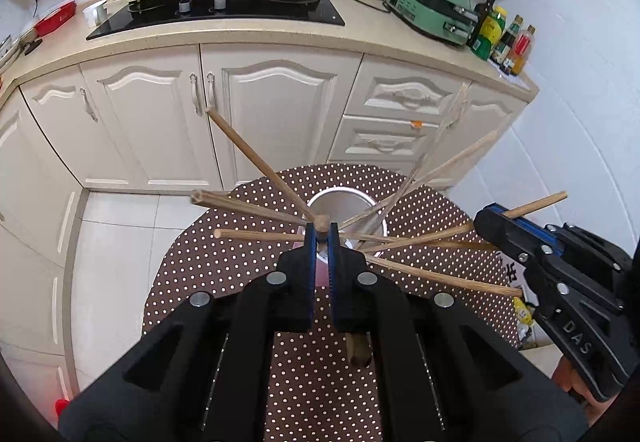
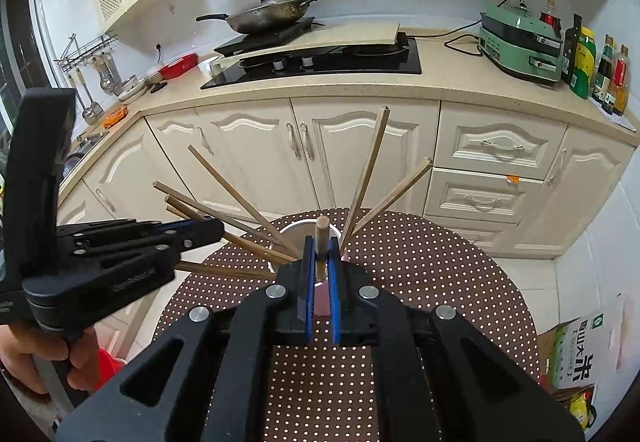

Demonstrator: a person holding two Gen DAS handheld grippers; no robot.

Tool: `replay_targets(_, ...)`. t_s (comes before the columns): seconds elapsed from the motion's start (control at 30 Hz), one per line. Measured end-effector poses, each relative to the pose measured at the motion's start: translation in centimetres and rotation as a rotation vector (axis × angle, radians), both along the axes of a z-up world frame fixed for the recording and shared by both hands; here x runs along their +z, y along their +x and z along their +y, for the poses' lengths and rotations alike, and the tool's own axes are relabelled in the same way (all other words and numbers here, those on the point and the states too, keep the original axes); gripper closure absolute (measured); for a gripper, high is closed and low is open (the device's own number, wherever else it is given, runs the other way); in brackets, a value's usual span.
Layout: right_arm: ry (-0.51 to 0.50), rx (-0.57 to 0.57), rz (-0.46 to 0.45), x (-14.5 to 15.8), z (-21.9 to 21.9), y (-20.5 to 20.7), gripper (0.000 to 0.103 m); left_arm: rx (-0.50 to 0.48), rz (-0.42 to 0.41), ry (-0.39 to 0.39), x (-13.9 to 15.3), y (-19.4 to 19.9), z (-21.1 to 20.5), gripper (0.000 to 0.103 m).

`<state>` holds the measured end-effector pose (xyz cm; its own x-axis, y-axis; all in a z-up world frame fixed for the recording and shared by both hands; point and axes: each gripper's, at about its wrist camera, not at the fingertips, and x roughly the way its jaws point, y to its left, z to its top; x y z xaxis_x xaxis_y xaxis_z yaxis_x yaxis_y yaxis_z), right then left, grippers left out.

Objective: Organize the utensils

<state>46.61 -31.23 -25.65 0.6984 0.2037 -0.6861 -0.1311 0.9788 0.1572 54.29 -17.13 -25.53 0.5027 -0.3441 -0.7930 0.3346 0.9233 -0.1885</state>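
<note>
Wooden chopsticks (image 2: 366,170) fan outward from a steel cup (image 1: 344,202).

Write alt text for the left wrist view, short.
The left tool is shut on a wooden chopstick above a metal cup from which more chopsticks fan out, on a brown polka-dot table. The right tool, at right, grips another chopstick; white kitchen cabinets stand behind.

We see a home kitchen: cream cabinets (image 2: 360,146), a black hob (image 2: 320,62) on the surface, a frying pan (image 2: 272,16), and sauce bottles (image 2: 600,70) lined up.
</note>
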Motion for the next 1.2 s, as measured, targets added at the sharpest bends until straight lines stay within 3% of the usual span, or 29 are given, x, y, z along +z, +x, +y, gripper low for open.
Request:
replay_targets(0.2,-0.014,0.04,0.003,-0.3,1.0,-0.2,0.098,-0.02,0.016,0.009,-0.3,0.0,-0.6,0.097)
replay_targets(0.6,0.008,0.035,0.112,-3.8,1.2,1.0,0.098,-0.027,0.068,0.031,-1.5,0.0,-0.7,0.097)
replay_targets(0.87,0.052,0.026,0.128,-3.6,1.0,1.1,0.095,-0.021,0.069,0.036,-0.8,-0.3,-0.6,0.096)
replay_targets(1.0,0.069,0.019,0.125,-3.0,0.9,0.6,0.094,-0.013,0.044,0.051,-0.2,-0.8,-0.4,0.078)
replay_targets(1.03,0.07,0.016,0.121,-2.8,0.9,0.5,0.093,-0.01,0.034,0.055,0.0,-0.9,-0.3,0.061)
replay_targets(1.07,0.07,0.014,0.119,-2.7,0.9,0.3,0.09,0.001,0.02,0.053,0.3,-1.2,-0.1,0.051)
replay_targets(1.2,0.076,0.004,0.096,-1.6,0.8,-0.6,0.077,0.022,-0.028,0.055,1.7,-2.2,0.5,0.047)
